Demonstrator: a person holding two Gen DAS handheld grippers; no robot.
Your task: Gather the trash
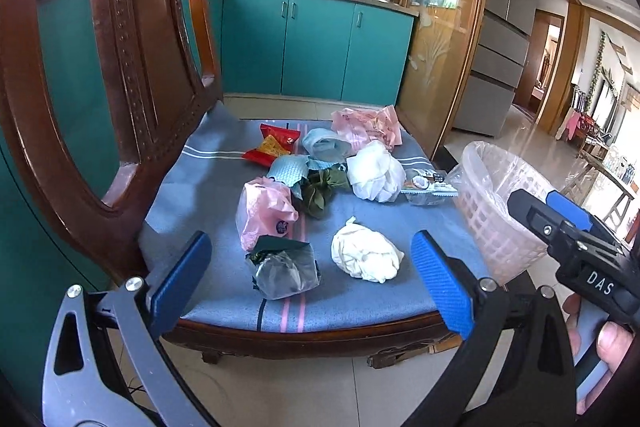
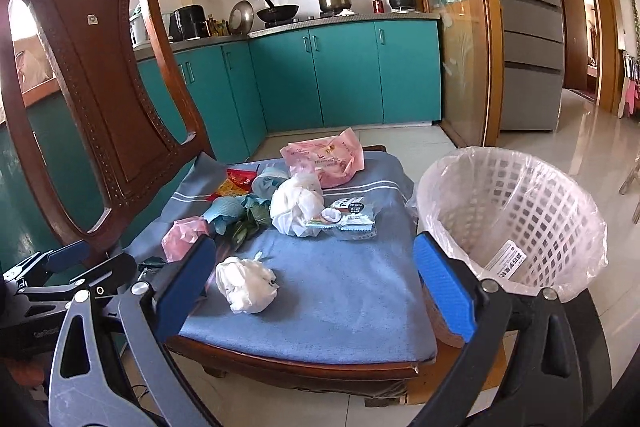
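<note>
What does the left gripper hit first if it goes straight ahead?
Likely the dark clear bag or the white paper wad: both lie between the open left gripper's fingers on the cushion. Depth unclear.

A matt blue woven cloth (image 1: 360, 291) covers the glossy carved wooden chair (image 1: 120, 75). Crumpled white paper (image 1: 366, 255) lies near its front edge; the basket (image 2: 520, 211) is pale lattice plastic, seemingly film-lined.
</note>
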